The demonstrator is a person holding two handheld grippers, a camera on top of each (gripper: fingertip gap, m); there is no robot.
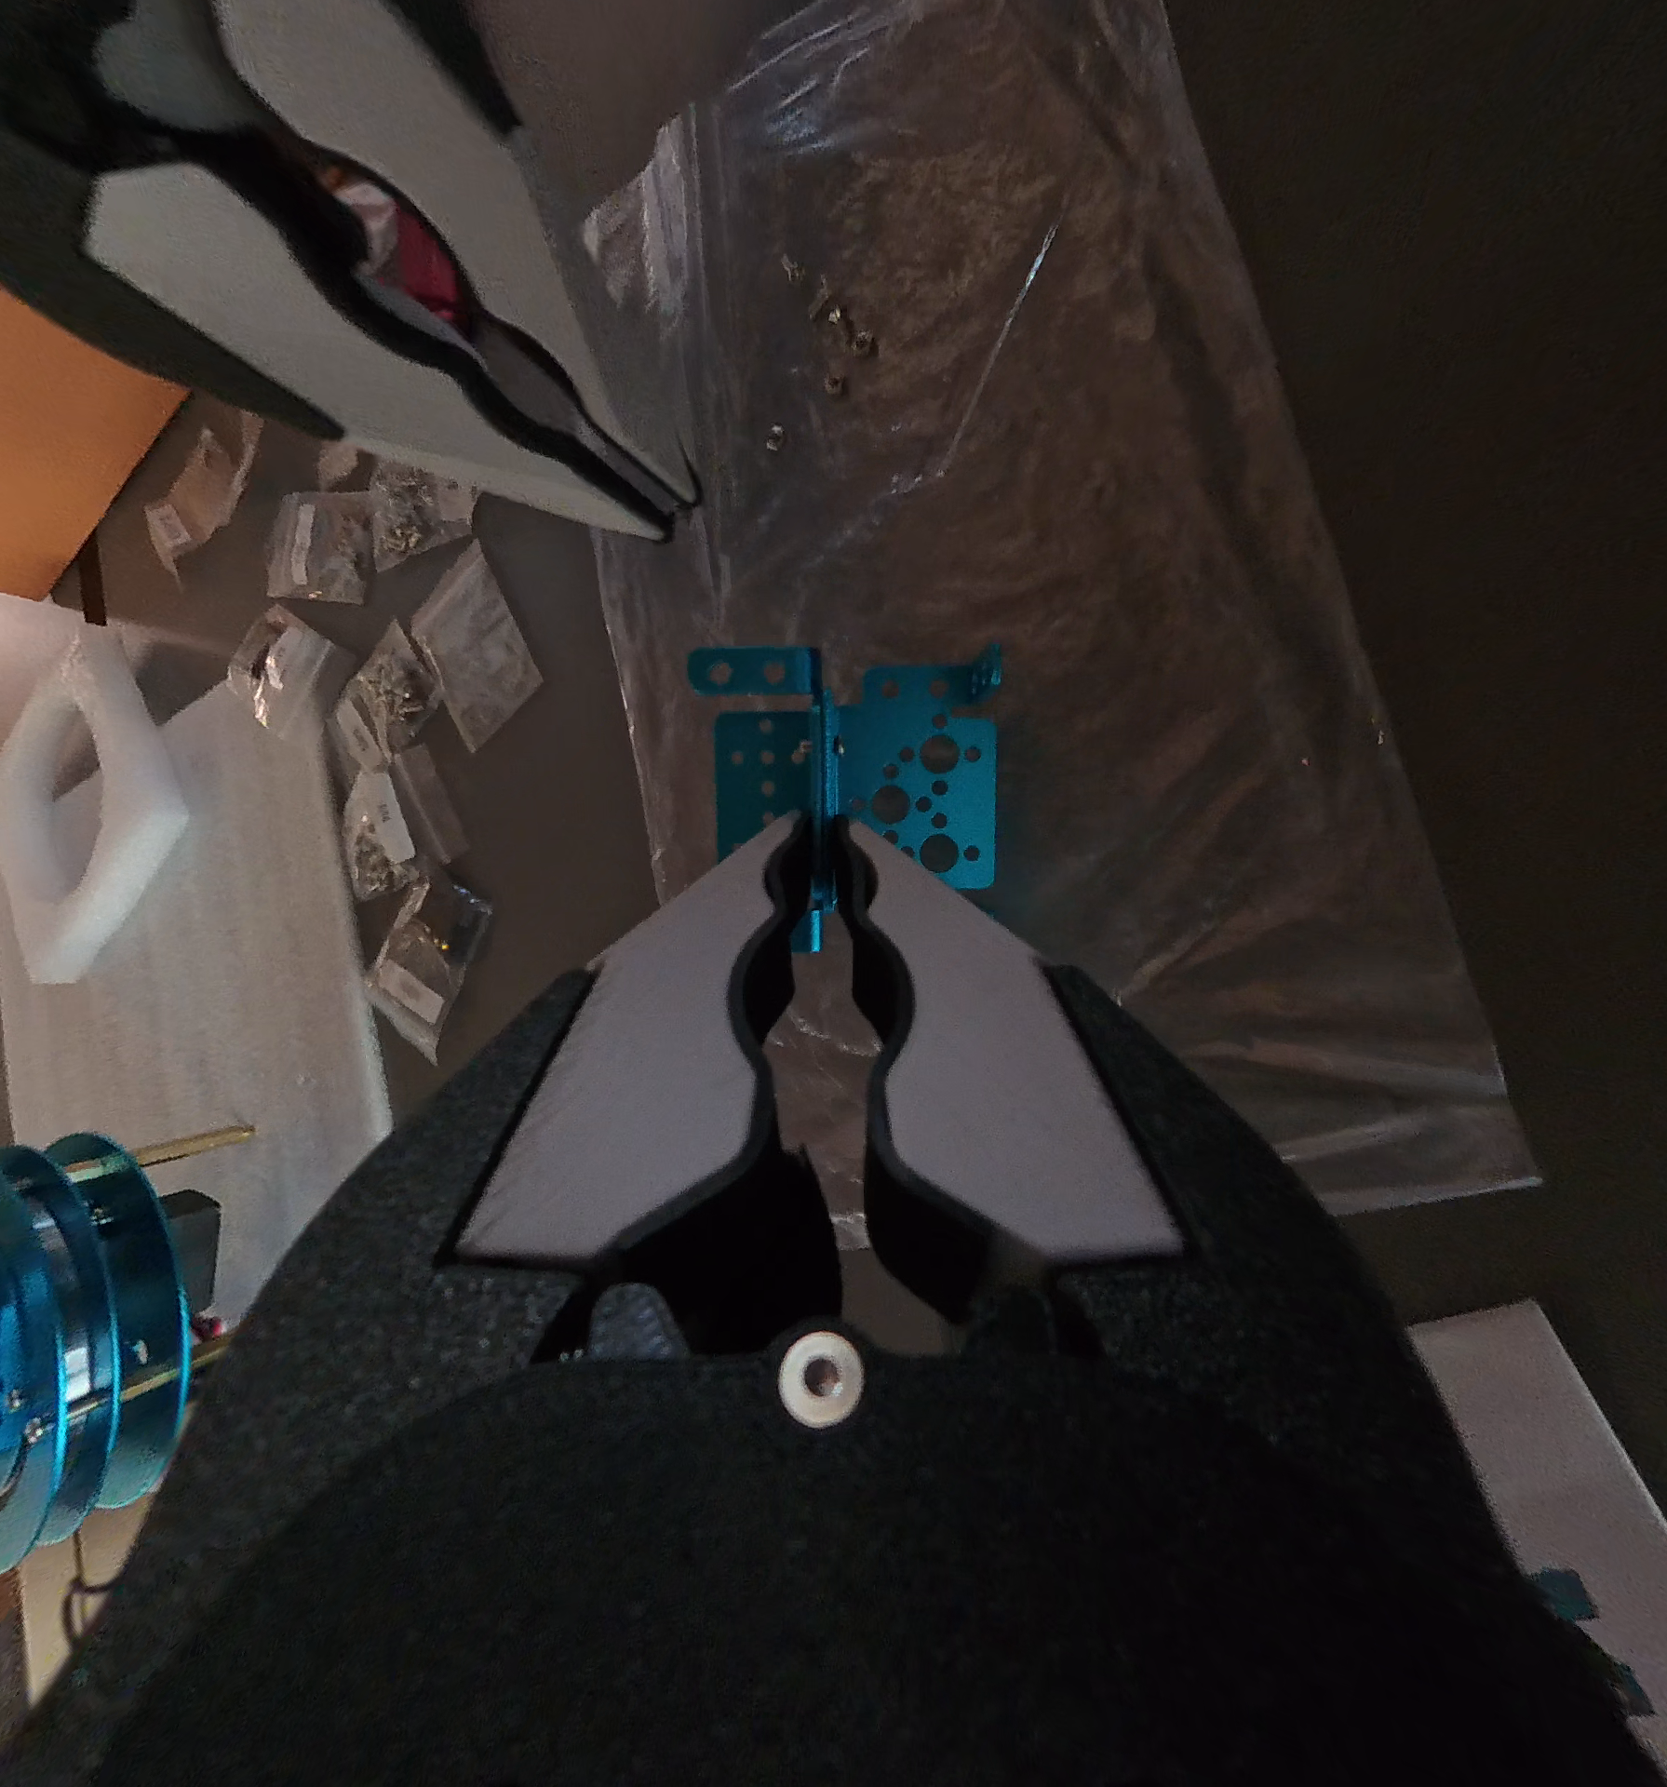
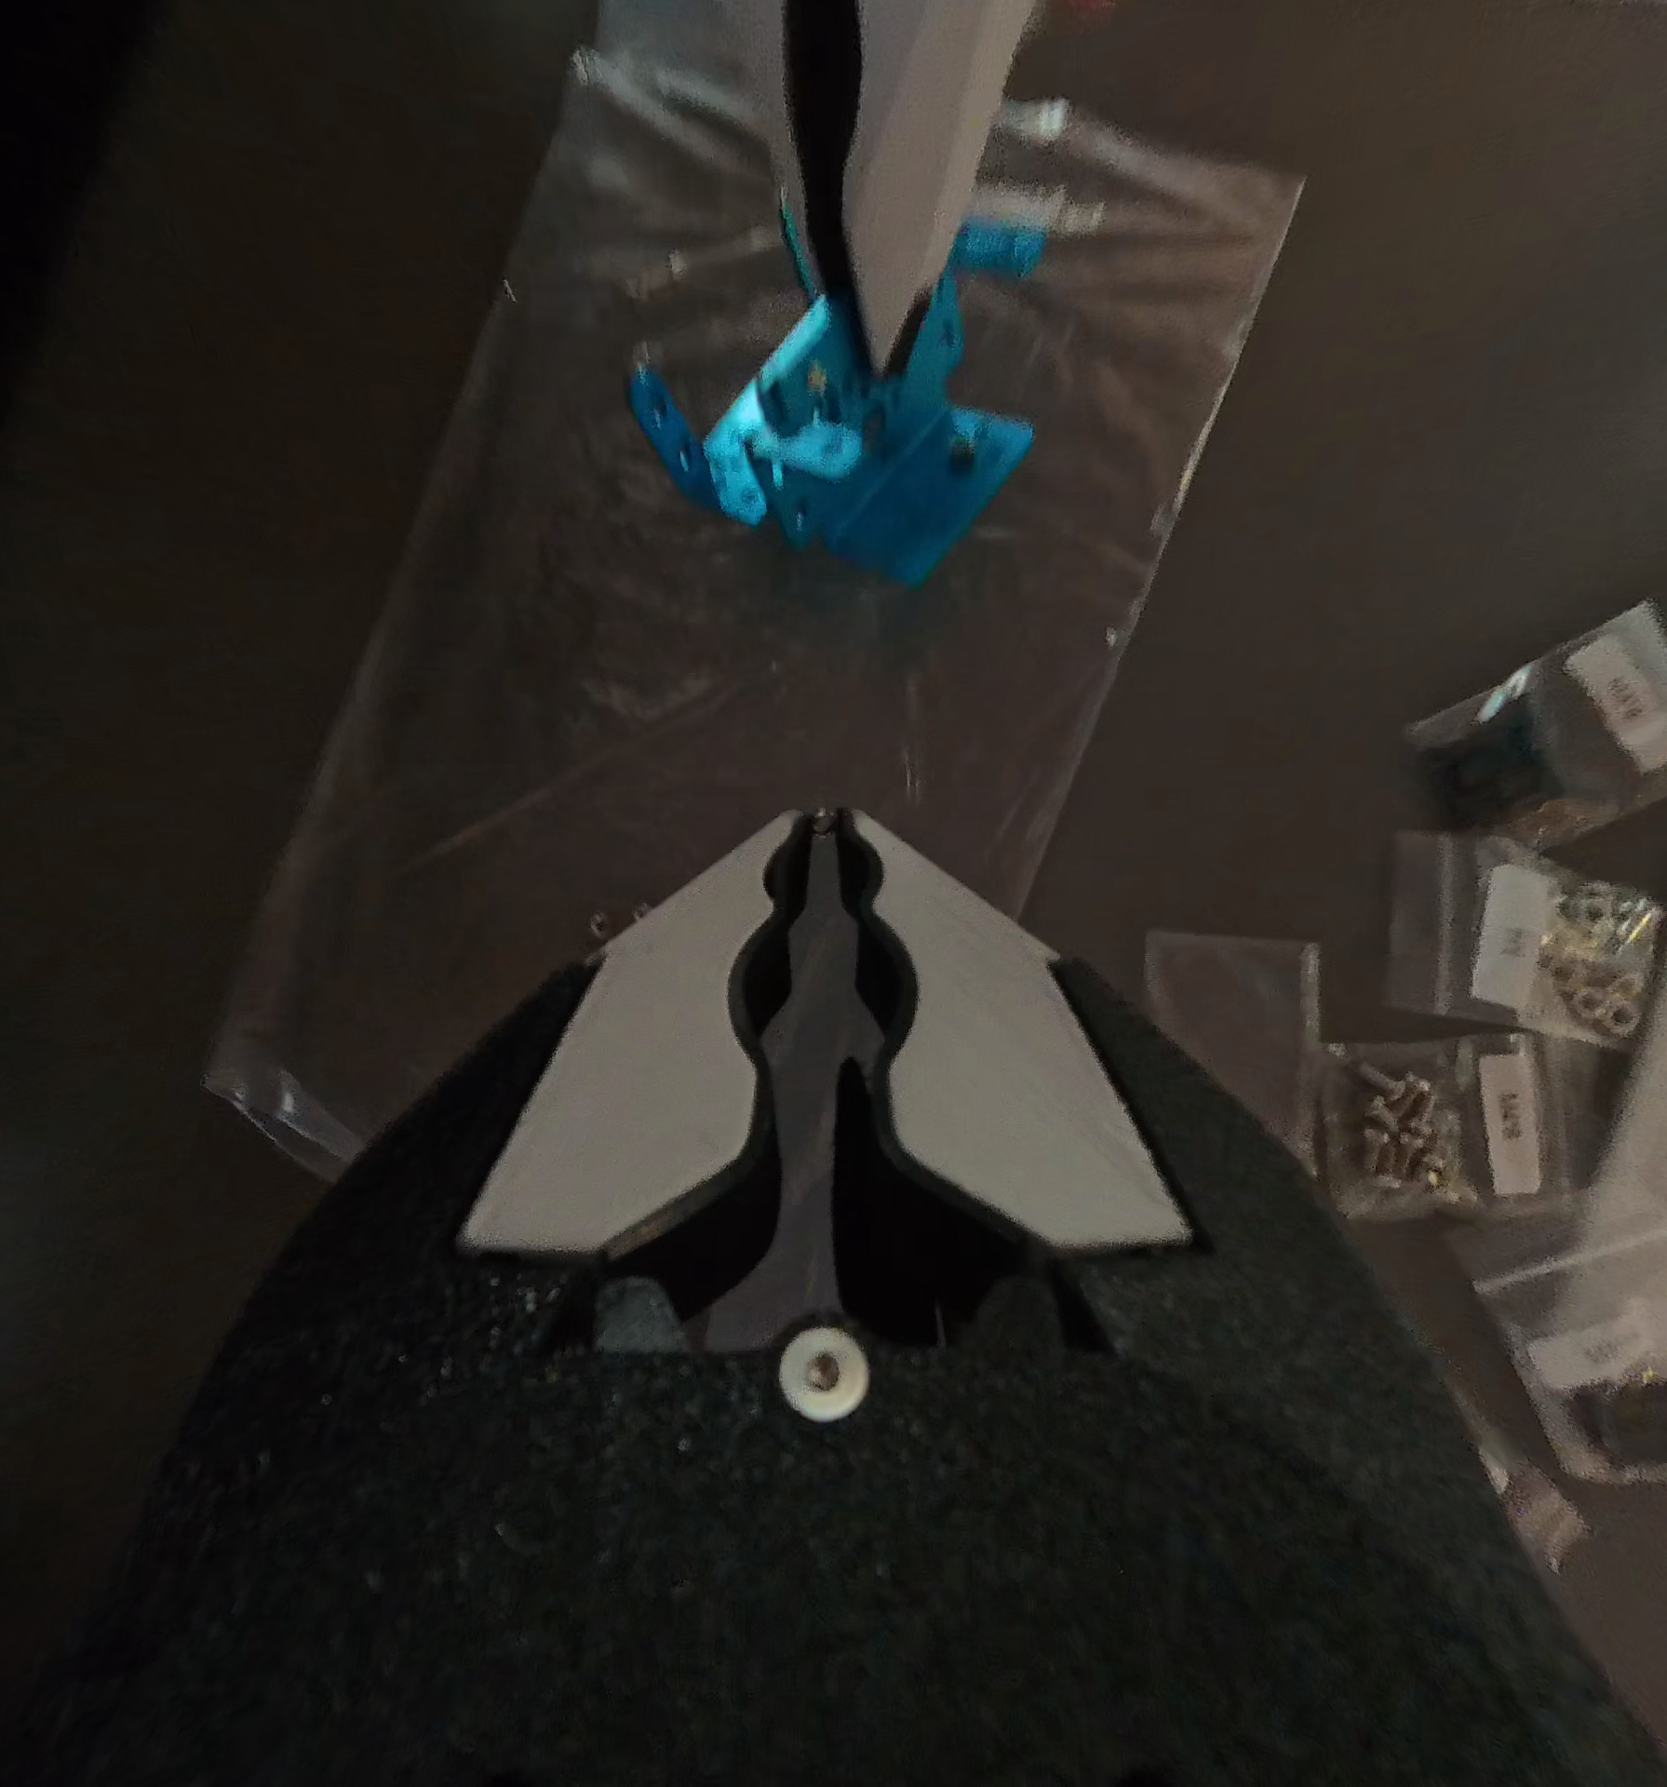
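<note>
The blue bracket (image 1: 916, 774), a set of perforated metal plates, is being held at the centre of the left wrist view, lifted over a clear plastic bag (image 1: 1148, 677) that is being used as a mat on the dark table. It is being pinched by one upright flange in the left gripper (image 1: 819, 822), whose jaws are drawn narrow around that thin edge. In the right wrist view the bracket (image 2: 848, 454) is being shown at top centre, and the right gripper (image 2: 821, 820) is being kept well below it, its jaws almost together; a tiny metal piece (image 2: 821, 822) appears to be nipped at the tips, though blur is making this uncertain. Loose screws (image 1: 839, 329) are lying unused on the bag, toward the top. Small packets of hardware (image 2: 1535, 957) are being left unopened at the right edge.
</note>
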